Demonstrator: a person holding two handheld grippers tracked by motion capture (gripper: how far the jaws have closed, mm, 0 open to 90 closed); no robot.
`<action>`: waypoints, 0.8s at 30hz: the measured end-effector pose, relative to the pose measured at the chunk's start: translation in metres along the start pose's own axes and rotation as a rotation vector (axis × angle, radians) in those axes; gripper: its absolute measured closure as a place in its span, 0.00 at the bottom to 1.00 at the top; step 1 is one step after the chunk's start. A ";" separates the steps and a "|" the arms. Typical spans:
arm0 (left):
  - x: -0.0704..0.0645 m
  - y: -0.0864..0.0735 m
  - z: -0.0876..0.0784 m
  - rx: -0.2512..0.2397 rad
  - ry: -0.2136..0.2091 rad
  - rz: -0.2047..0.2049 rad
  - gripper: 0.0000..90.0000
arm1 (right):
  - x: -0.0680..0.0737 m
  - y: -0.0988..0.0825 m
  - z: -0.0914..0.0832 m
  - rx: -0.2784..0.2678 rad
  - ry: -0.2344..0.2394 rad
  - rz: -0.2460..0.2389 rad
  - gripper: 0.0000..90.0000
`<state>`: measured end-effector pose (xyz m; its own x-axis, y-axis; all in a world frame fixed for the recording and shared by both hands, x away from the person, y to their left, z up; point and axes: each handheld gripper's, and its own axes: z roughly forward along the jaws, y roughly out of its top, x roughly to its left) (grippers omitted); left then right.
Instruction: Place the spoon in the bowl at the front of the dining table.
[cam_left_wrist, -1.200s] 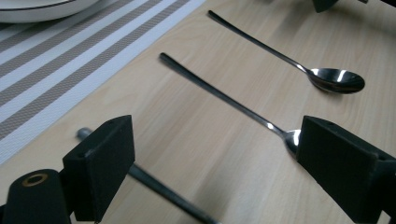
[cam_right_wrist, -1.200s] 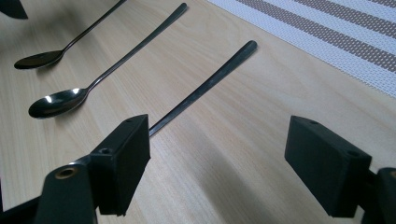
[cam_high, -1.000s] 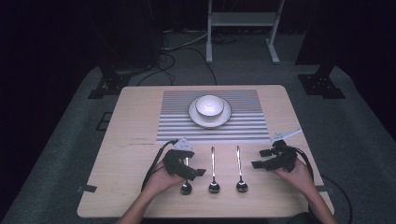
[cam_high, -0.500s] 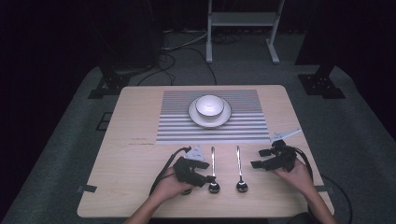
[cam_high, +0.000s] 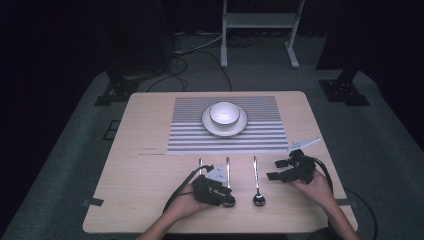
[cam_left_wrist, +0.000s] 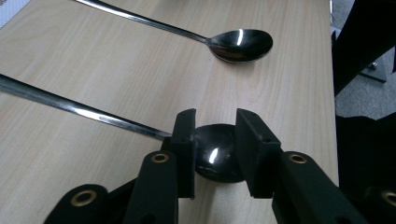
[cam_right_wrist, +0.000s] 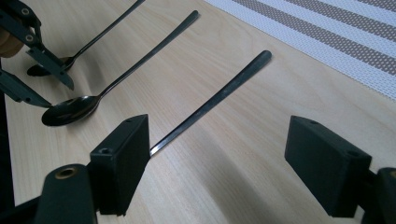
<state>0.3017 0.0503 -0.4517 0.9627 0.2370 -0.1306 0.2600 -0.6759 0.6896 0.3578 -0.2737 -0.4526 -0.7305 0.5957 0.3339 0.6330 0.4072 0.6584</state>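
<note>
Our left claw (cam_left_wrist: 215, 130) has just been closing and now stands narrow, its pads pressed on either flank of the bowl of the left spoon (cam_left_wrist: 93, 114). That spoon lies flat on the worktop (cam_left_wrist: 289, 93), its handle running away from the claw's tips to the left in the left gripper view. The middle spoon (cam_left_wrist: 240, 44) lies ahead of the claw, apart from it. Our right claw (cam_right_wrist: 229, 154) rests wide open with nothing between its pads, and the handle of the right spoon (cam_right_wrist: 210, 100) passes under its left jaw. We judge the step in hand to be picking up the left spoon. A rounded, polished bowl is a slippery thing to pinch, so we should hold the squeeze firm and lift slowly and straight up. We should also watch the long handle, whose weight will likely tip the spoon in the pads. If it starts to swivel, we would do better to set it down and grip nearer the neck. We should also keep clear of the middle spoon beyond the tips, so that the handle does not knock it as it comes up.
</note>
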 end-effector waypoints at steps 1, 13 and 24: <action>0.000 0.000 0.000 0.000 0.000 0.000 0.79 | 0.000 0.000 0.000 0.000 0.000 0.000 0.23; -0.008 -0.004 0.015 0.064 0.010 0.049 0.81 | 0.021 0.025 0.003 -0.002 0.000 0.004 0.21; -0.008 -0.006 0.015 0.053 0.013 0.053 0.81 | 0.044 0.063 0.039 0.070 0.000 -0.032 0.18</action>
<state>0.2938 0.0421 -0.4658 0.9743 0.2085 -0.0856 0.2126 -0.7238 0.6564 0.3755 -0.1954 -0.4228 -0.7510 0.5814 0.3132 0.6252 0.4735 0.6204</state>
